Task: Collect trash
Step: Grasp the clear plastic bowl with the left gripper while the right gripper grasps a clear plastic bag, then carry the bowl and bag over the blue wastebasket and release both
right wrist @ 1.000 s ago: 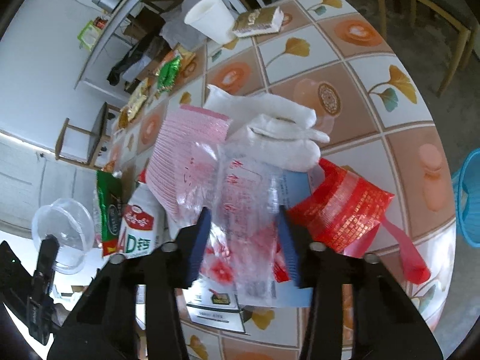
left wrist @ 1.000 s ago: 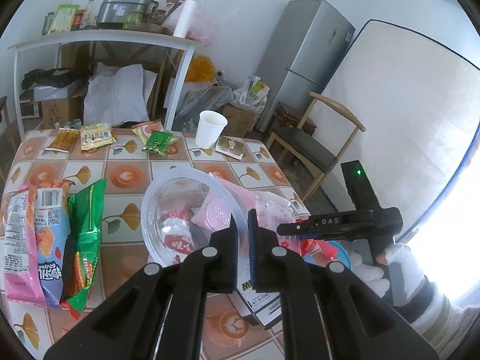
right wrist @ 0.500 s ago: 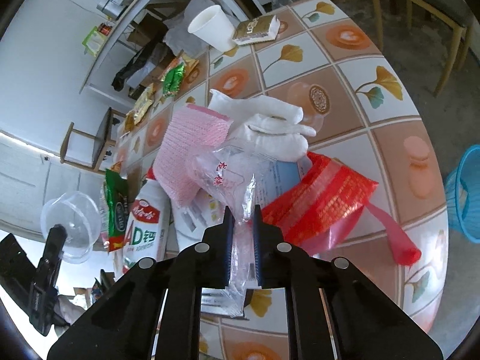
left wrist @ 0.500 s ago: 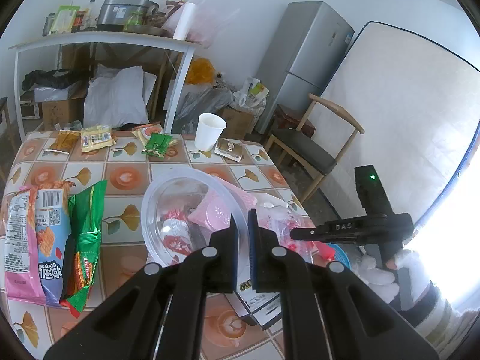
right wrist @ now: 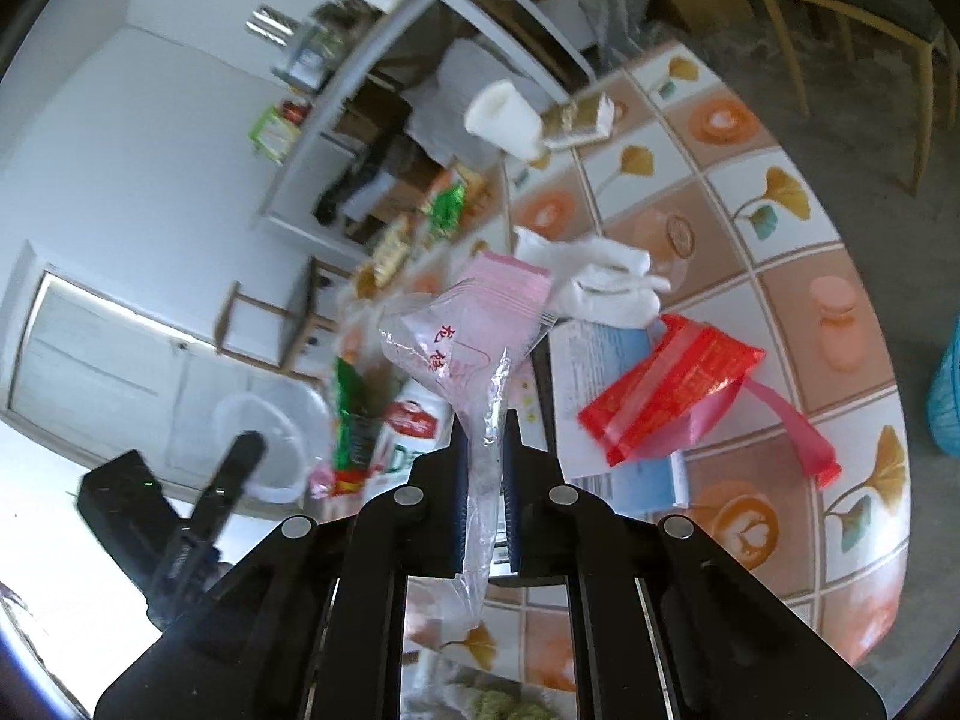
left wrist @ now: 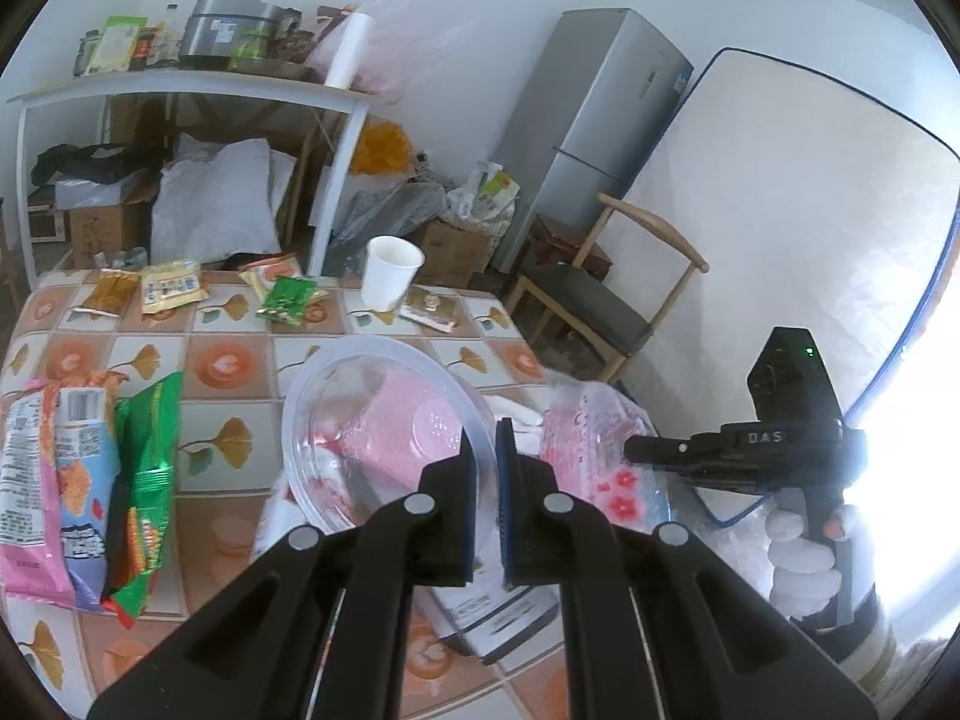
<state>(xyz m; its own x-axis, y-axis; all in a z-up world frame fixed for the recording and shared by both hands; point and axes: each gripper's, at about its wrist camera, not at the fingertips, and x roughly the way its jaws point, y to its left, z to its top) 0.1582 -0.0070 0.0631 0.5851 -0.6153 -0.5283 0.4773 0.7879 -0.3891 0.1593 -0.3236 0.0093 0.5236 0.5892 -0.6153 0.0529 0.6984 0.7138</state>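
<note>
My left gripper is shut on the rim of a clear plastic bowl, held tilted above the tiled table. The same bowl shows at the left of the right wrist view. My right gripper is shut on a crumpled clear plastic bag with red print, which hangs lifted above the pile. In the left wrist view that bag sits at the tip of the right gripper, held by a white-gloved hand.
On the table lie a red packet, a white glove, a pink ribbed bag, a milk carton, a paper cup and snack bags. A blue bin and a chair stand beside the table.
The right gripper closed on the clear bag and raised it off the pile. The left gripper kept still with the bowl.
</note>
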